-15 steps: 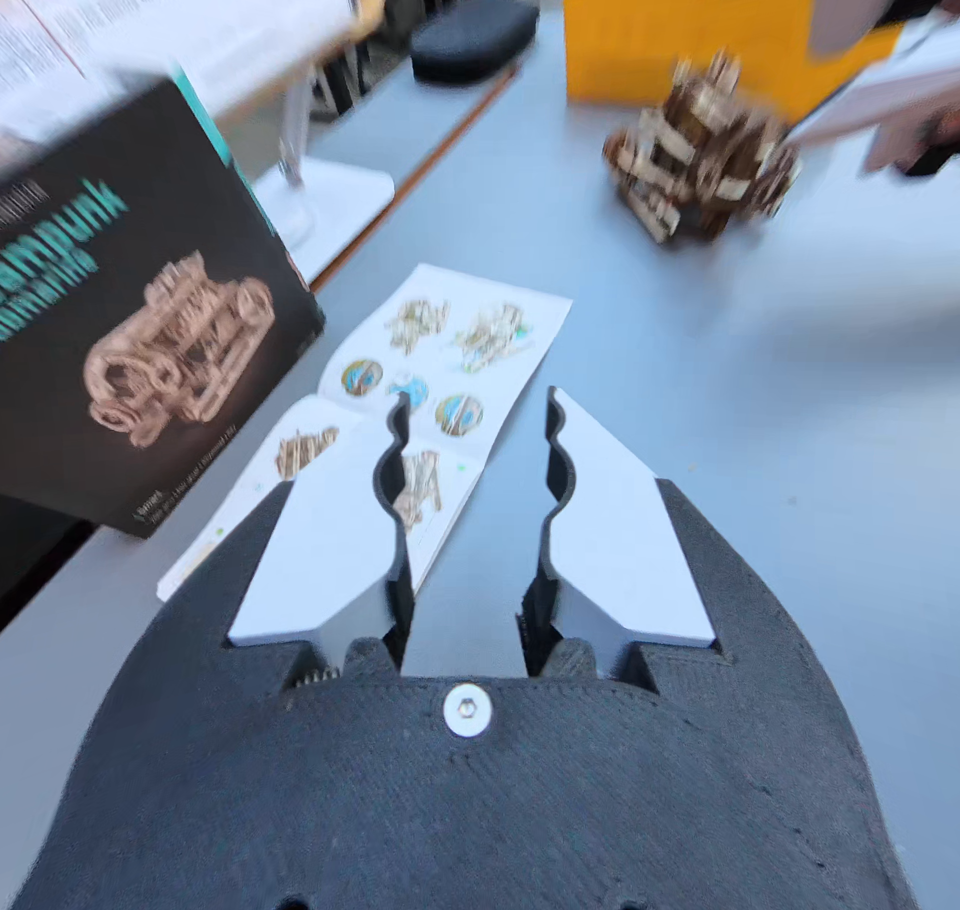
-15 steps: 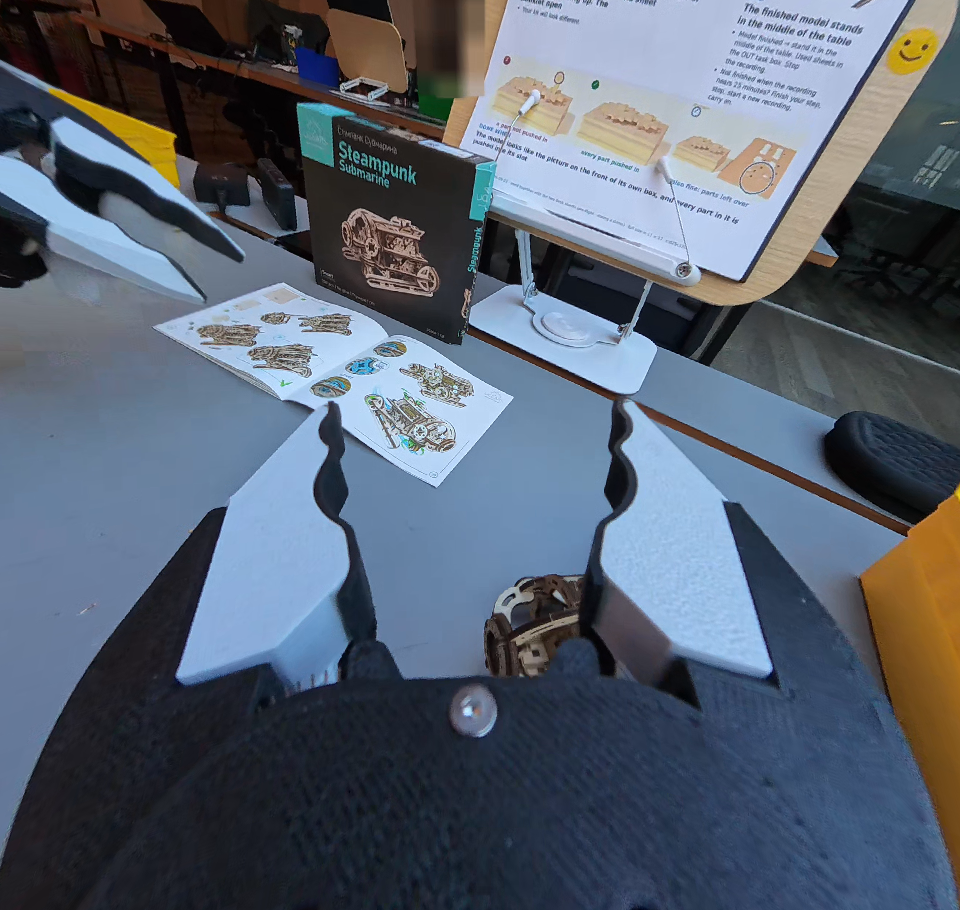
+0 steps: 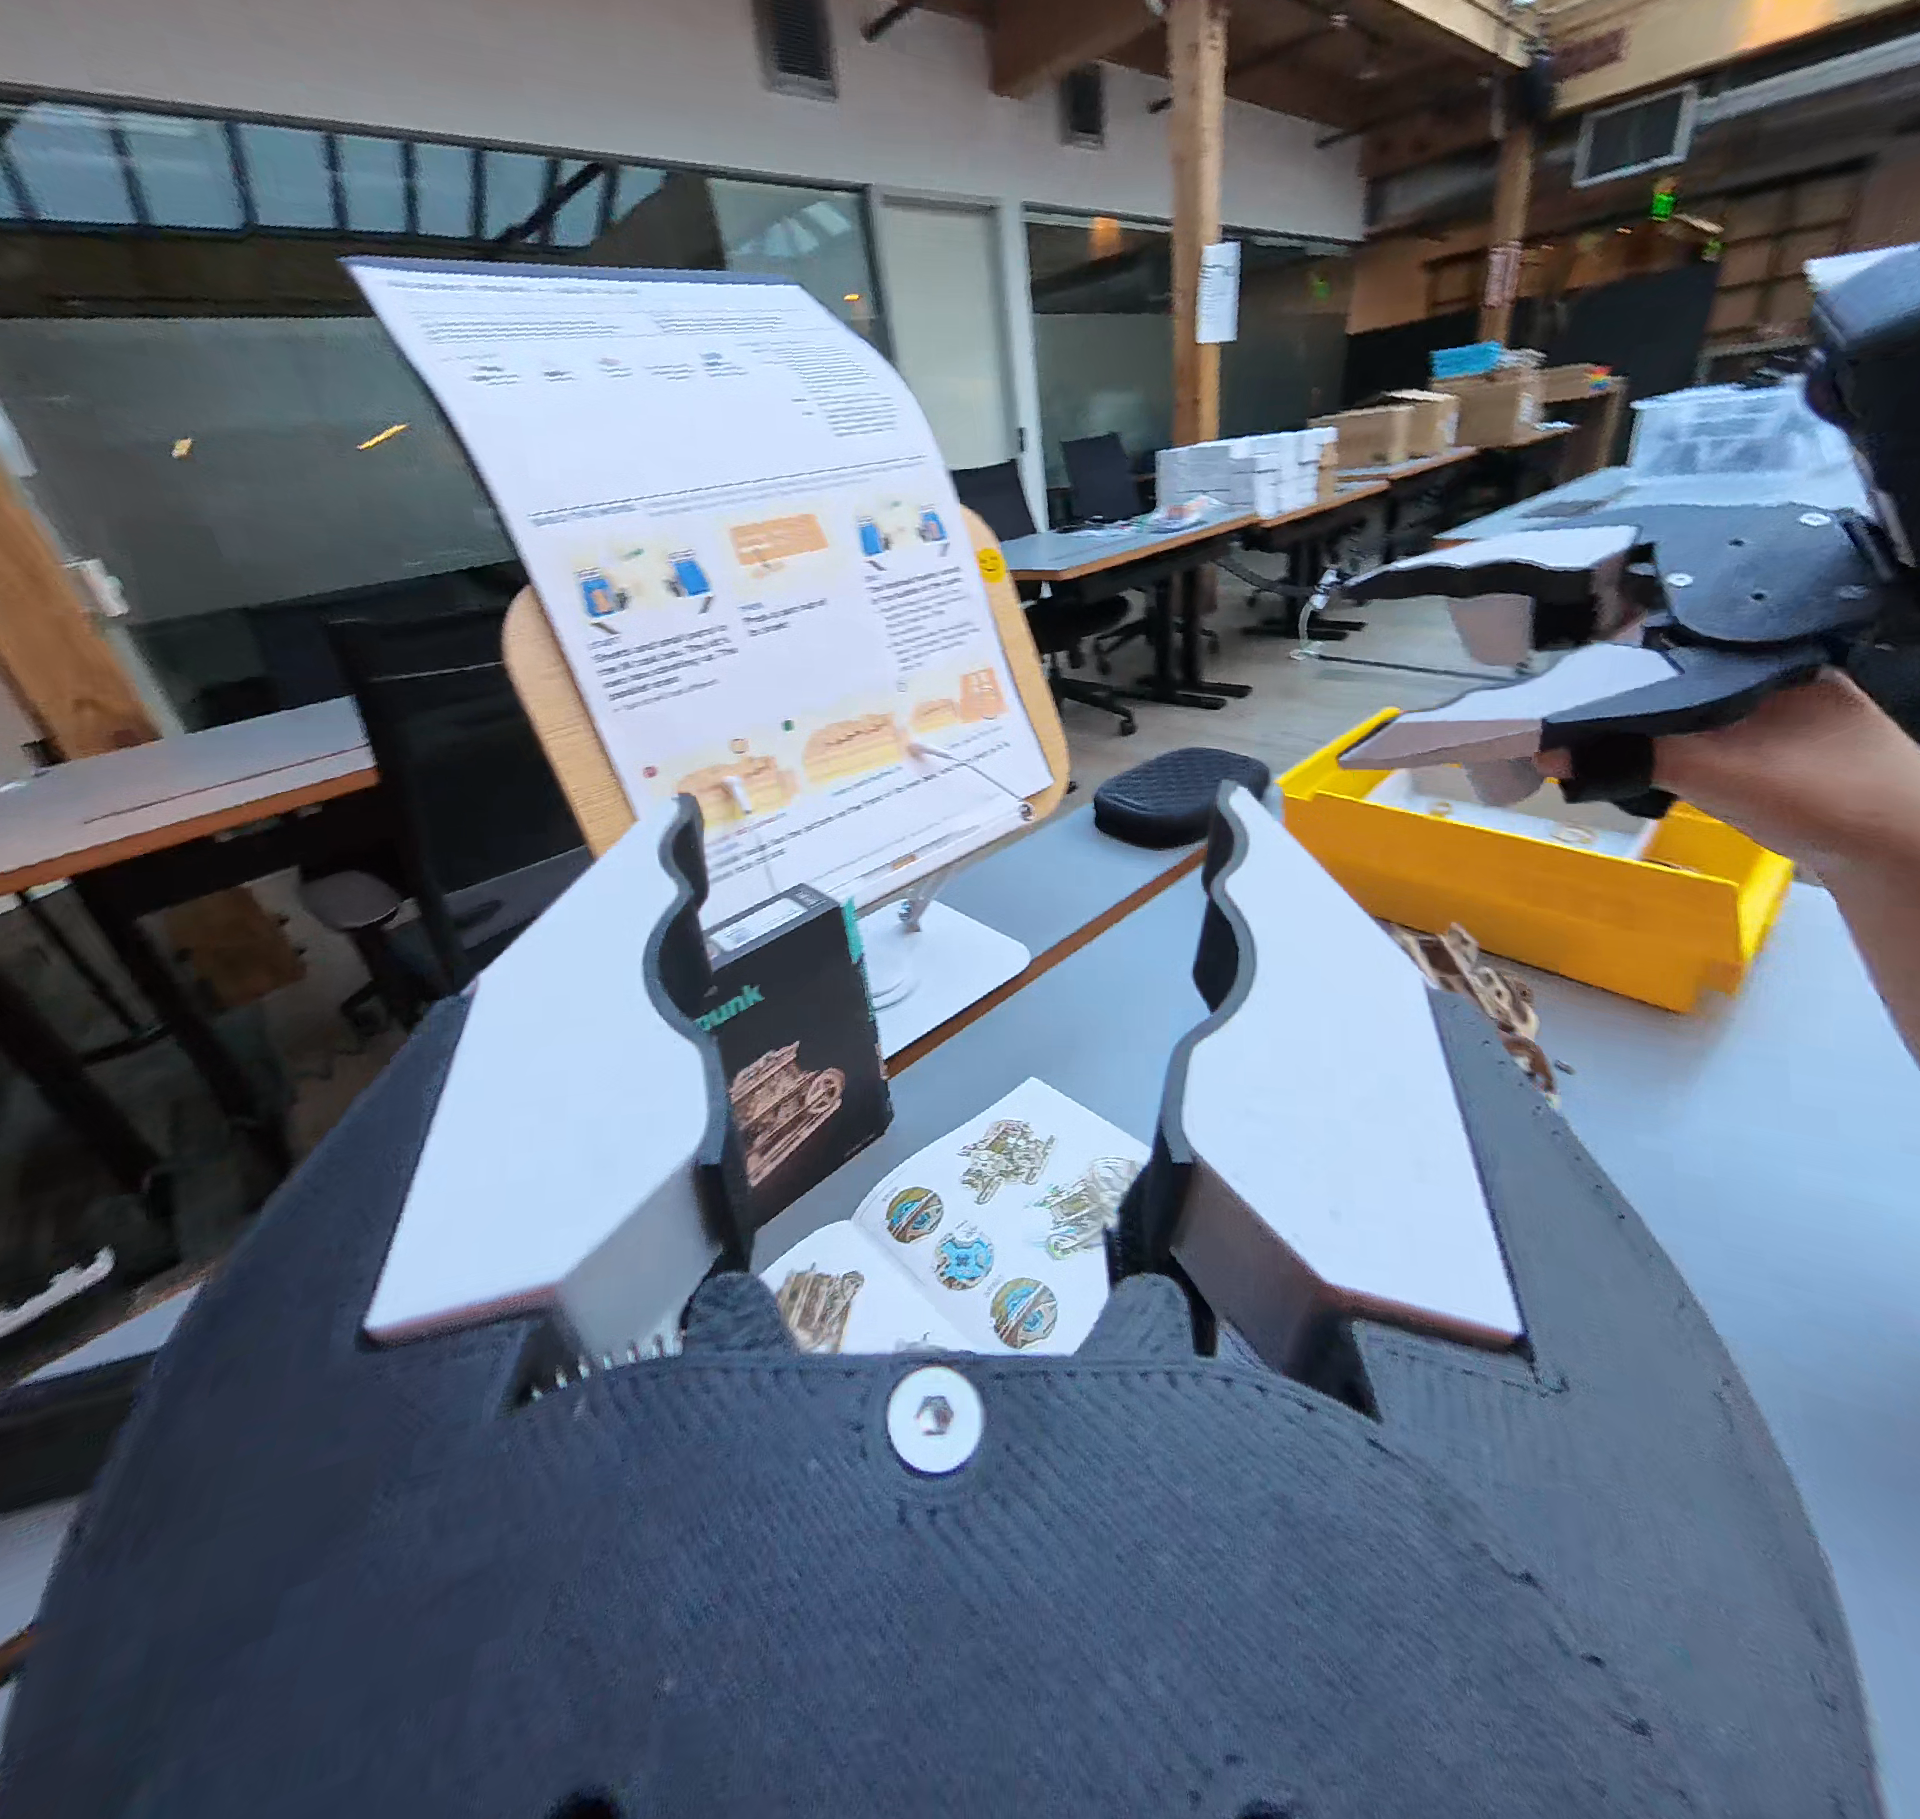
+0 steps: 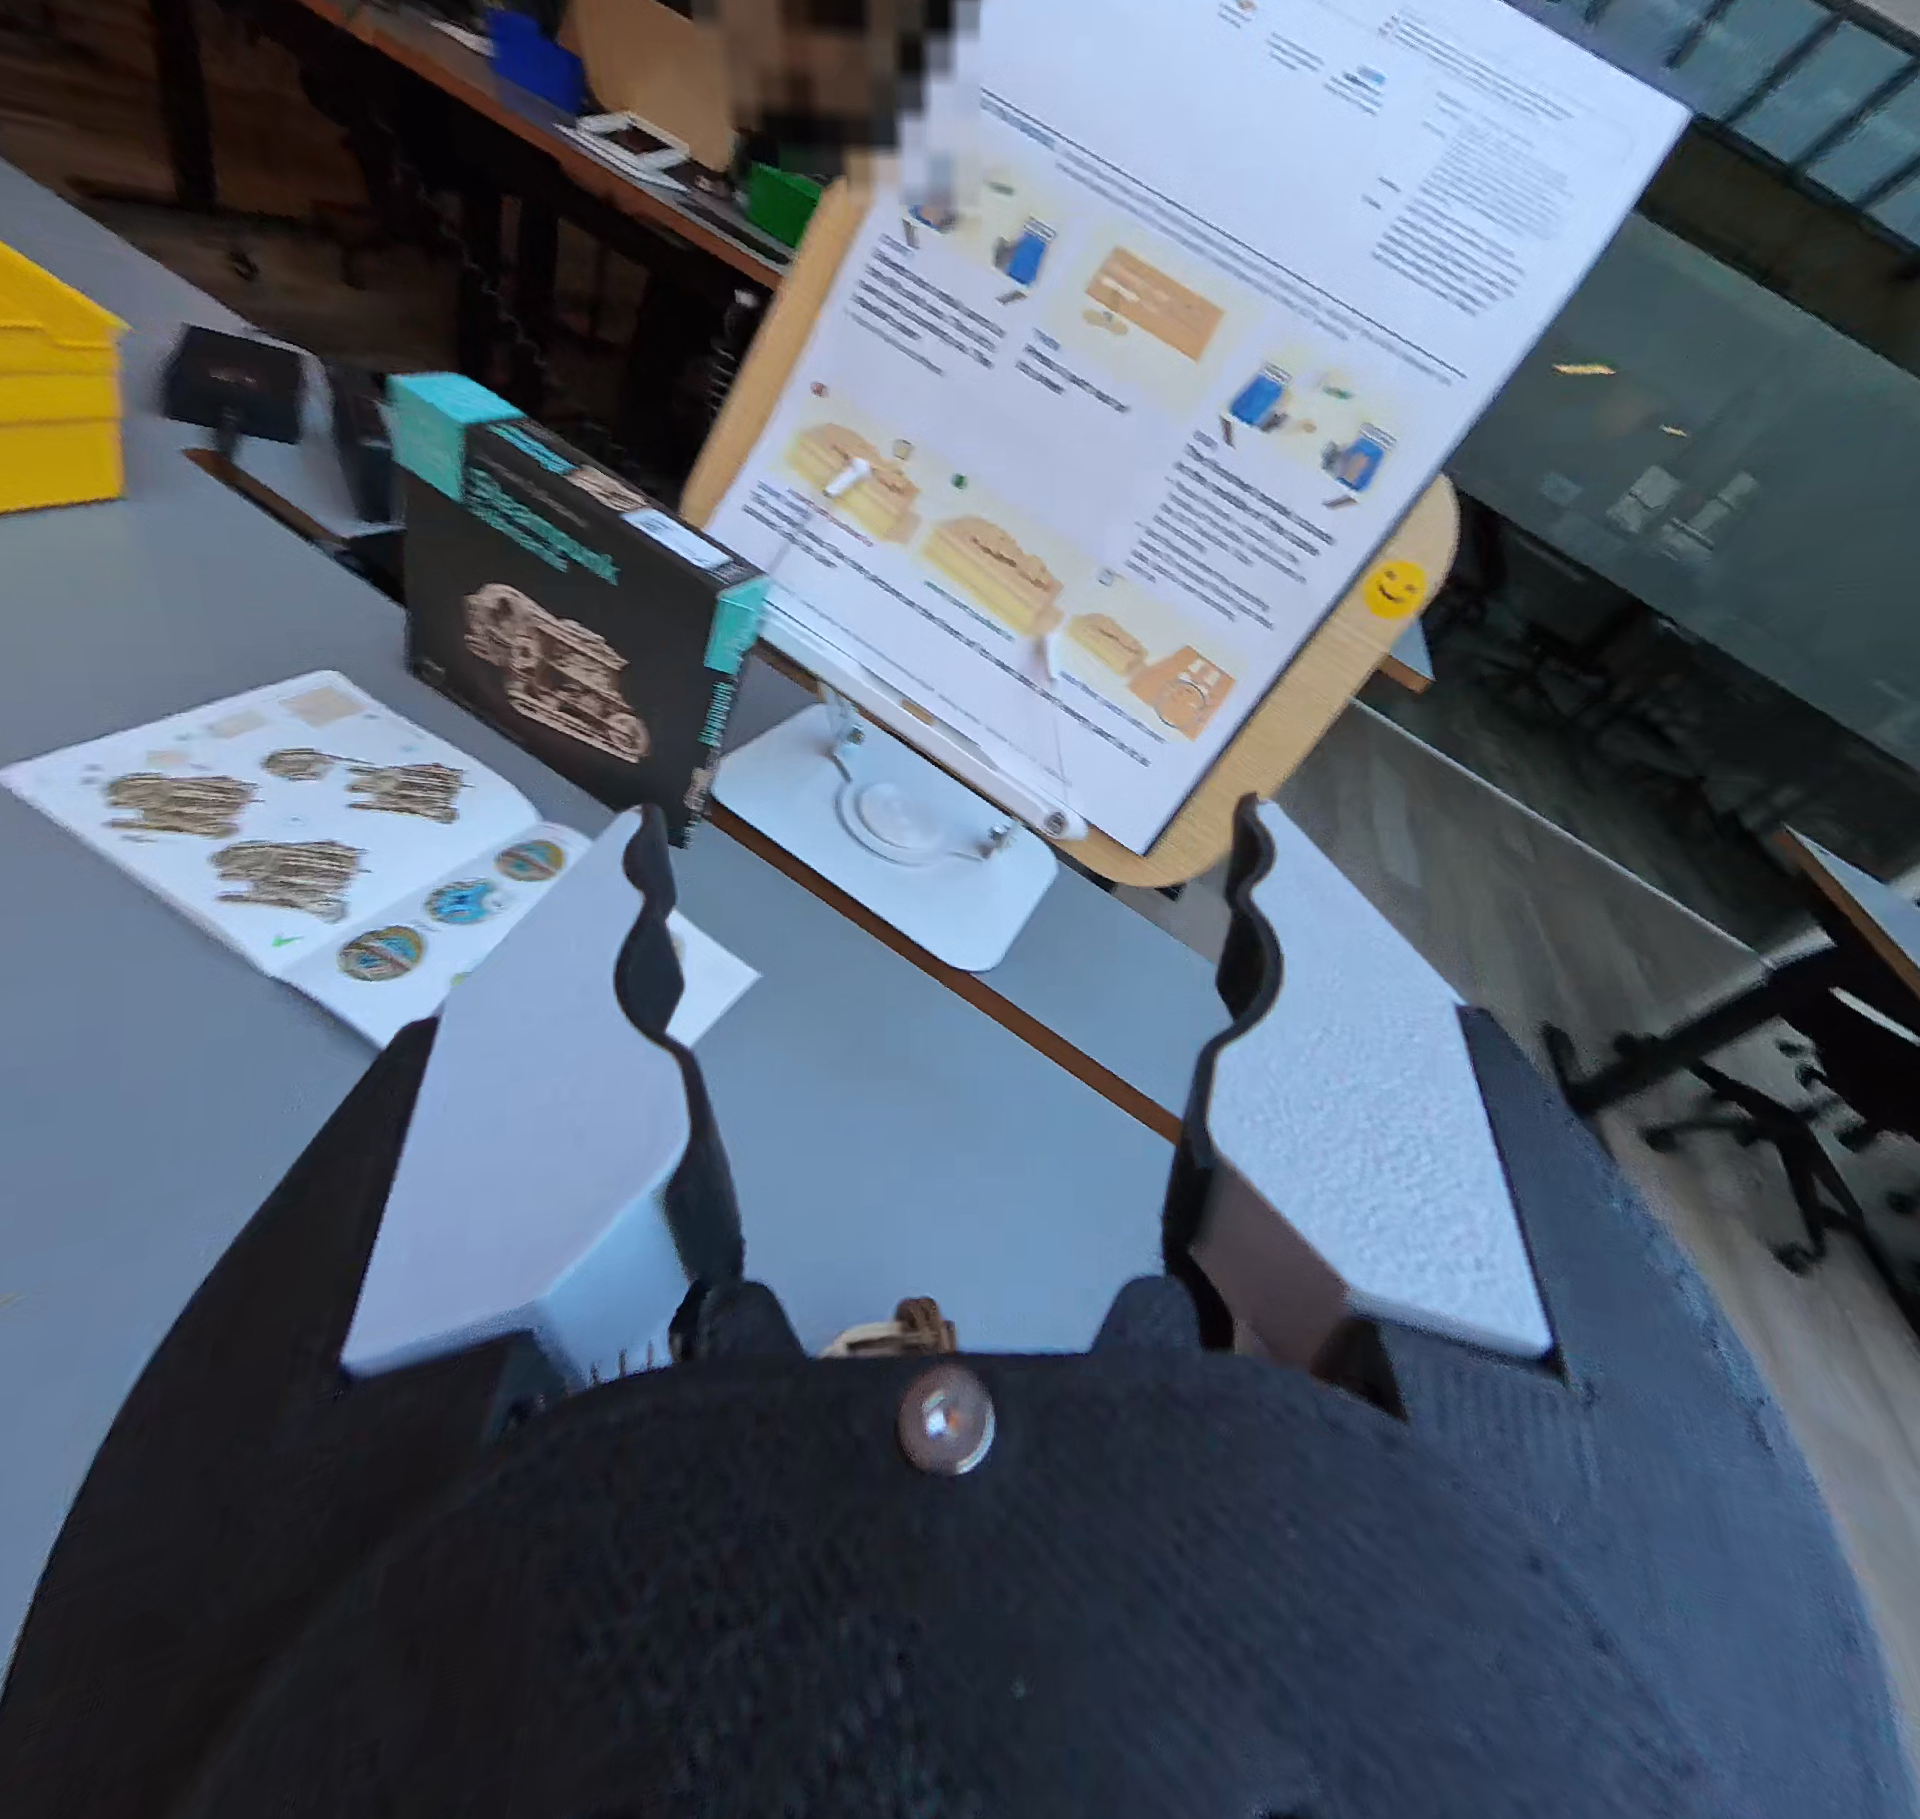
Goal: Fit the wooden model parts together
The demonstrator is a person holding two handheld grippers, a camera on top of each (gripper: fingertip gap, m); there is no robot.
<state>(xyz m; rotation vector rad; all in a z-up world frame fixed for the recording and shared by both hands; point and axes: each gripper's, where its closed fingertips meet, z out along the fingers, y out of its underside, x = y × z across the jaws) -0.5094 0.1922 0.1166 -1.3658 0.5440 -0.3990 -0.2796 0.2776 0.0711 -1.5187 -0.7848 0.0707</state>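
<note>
Both tools are held above the grey bench (image 3: 1714,1198) with nothing between their fingers. The left hand-held gripper (image 3: 951,844) has its jaws spread wide, and the right hand-held gripper (image 4: 945,860) is likewise spread; in the left wrist view the right one shows again at the far right, gripped by a person's hand (image 3: 1766,782). Nearest, the wooden model (image 3: 1475,990) sits on the bench just right of the left tool, partly hidden behind its right finger; in the right wrist view only a sliver of it peeks over the tool's body, low between the fingers. Left of the model and a little farther off, an open booklet (image 4: 270,834) lies flat with pictures of models on its pages. Just beyond the booklet a dark kit box (image 4: 561,616) with teal edges stands upright. Behind the box, at the bench's far edge, a white-footed stand (image 4: 894,824) props a printed instruction sheet (image 4: 1195,367) on a wooden board. To the right, beyond the model, stands a yellow bin (image 3: 1507,896), with a black pad (image 3: 1174,793) to its left.
</note>
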